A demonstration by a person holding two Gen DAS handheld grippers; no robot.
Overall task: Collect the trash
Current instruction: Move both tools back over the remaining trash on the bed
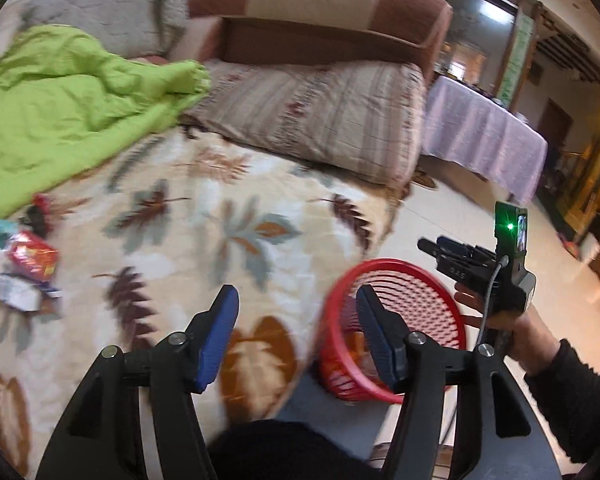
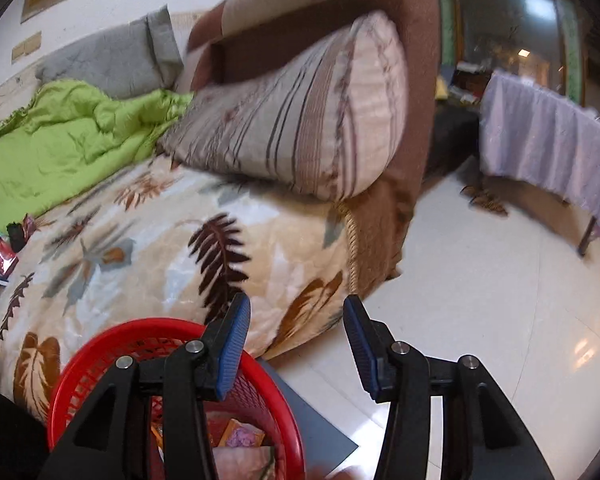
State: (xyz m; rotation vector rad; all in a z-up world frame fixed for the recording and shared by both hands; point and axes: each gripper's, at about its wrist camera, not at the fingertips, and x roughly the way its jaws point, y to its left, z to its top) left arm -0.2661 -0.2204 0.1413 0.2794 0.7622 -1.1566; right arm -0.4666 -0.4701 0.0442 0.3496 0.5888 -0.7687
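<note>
A red plastic basket stands by the bed's near corner and holds several wrappers; it also shows in the right wrist view. A pile of trash wrappers lies on the leaf-patterned blanket at the far left, small in the right wrist view. My left gripper is open and empty above the blanket's near edge, its right finger over the basket. My right gripper is open and empty beside the basket, over the bed corner and floor. The right gripper's body shows in the left wrist view.
A green quilt covers the bed's left part. A striped pillow and a brown cushion lie at the head. A table with a lilac cloth stands on the white tiled floor to the right.
</note>
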